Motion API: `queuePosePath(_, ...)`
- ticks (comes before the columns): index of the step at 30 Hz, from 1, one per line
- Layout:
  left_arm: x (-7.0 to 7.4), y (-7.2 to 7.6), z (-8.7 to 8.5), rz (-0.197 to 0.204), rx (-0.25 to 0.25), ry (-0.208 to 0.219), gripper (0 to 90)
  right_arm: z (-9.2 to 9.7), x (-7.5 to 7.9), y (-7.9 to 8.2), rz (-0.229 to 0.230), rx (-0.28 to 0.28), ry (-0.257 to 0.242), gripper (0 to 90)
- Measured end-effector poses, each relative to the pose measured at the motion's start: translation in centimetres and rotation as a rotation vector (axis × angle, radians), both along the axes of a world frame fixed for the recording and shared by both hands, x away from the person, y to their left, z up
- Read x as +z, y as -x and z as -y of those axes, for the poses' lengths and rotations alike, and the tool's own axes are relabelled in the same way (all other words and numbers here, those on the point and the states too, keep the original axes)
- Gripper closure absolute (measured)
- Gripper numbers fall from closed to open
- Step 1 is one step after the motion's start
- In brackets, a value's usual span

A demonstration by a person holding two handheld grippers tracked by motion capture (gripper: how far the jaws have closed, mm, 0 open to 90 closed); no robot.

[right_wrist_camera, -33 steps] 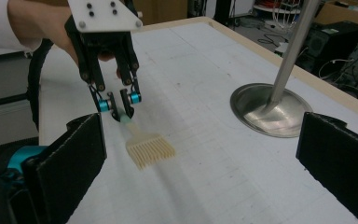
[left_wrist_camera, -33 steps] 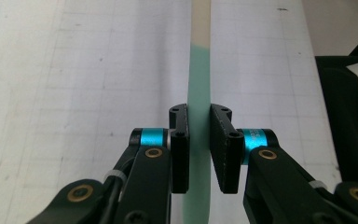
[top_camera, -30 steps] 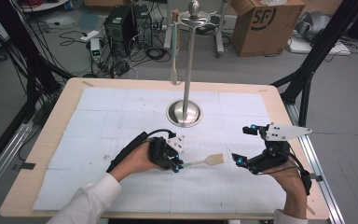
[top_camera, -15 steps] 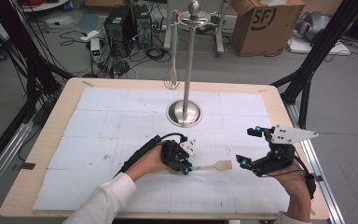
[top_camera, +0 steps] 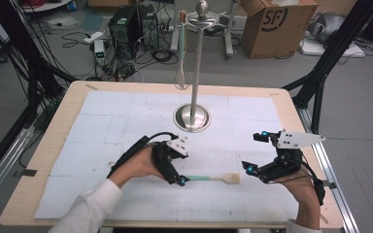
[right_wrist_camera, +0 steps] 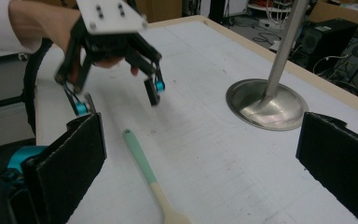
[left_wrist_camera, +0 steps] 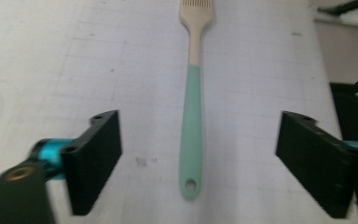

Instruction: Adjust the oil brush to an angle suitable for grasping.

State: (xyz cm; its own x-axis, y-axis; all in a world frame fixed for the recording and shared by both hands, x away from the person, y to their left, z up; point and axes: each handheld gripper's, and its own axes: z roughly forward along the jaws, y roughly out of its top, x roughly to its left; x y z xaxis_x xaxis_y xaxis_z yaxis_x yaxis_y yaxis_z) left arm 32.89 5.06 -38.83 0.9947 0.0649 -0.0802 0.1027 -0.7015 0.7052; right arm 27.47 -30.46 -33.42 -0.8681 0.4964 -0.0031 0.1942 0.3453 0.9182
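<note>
Now white gridded mat (top_camera: 126, 126) on wood table (top_camera: 53, 160); cables on floor; both grippers (top_camera: 177, 177) (top_camera: 255, 155) released, spatula (top_camera: 209, 178) free.

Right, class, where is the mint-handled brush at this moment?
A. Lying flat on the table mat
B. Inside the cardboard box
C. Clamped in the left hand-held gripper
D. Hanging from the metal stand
A: the brush lies flat on the white mat, loose between the open jaws of the left hand-held gripper.

Spatula lying near the table's front edge, between two grippers

The spatula (top_camera: 212, 178) is lying flat on the table (top_camera: 53, 145), handle end pointing to the left gripper (top_camera: 175, 174), head toward the right gripper (top_camera: 255, 155); the utensil stand (top_camera: 192, 116) is standing behind, toward the far edge.
</note>
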Motion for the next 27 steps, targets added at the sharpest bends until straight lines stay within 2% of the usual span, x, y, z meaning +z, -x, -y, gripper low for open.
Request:
queuePosePath(2,0.6,0.2,-1.8,0.025,0.025,0.026,9.0,-0.4,0.0,0.0,-0.006,0.002,0.005,0.4)
queuePosePath(6,1.5,0.9,-5.2,0.040,0.080,0.100,1.7,-1.1,-0.2,0.0,-0.012,0.016,0.010,0.4)
queuePosePath(9,1.9,1.2,-7.5,0.065,0.112,0.139,1.7,-1.4,-0.3,-0.3,-0.017,0.027,0.022,0.4)
queuePosePath(12,2.0,1.7,-9.6,0.097,0.166,0.167,1.6,-1.6,-0.3,-0.4,-0.029,0.046,0.034,0.4)
queuePosePath(14,2.1,1.9,-10.8,0.108,0.197,0.182,1.6,-1.8,-0.4,-0.5,-0.037,0.049,0.047,0.4)
queuePosePath(16,2.3,2.3,-11.8,0.118,0.212,0.195,1.6,-1.9,-0.4,-0.7,-0.025,0.032,0.065,0.4)
queuePosePath(19,2.6,2.7,-13.1,0.124,0.219,0.211,1.7,-2.2,-0.3,-0.9,-0.024,0.051,0.069,0.4)
queuePosePath(21,2.7,3.0,-13.9,0.122,0.235,0.226,1.7,-2.5,-0.4,-1.1,-0.026,0.060,0.092,0.4)
queuePosePath(25,2.5,3.4,-15.4,0.129,0.271,0.221,1.7,-3.2,-0.7,-1.5,-0.049,0.078,0.143,0.4)
queuePosePath(27,2.3,3.8,-16.0,0.147,0.279,0.221,1.7,-3.5,-0.7,-1.6,-0.055,0.087,0.176,0.4)
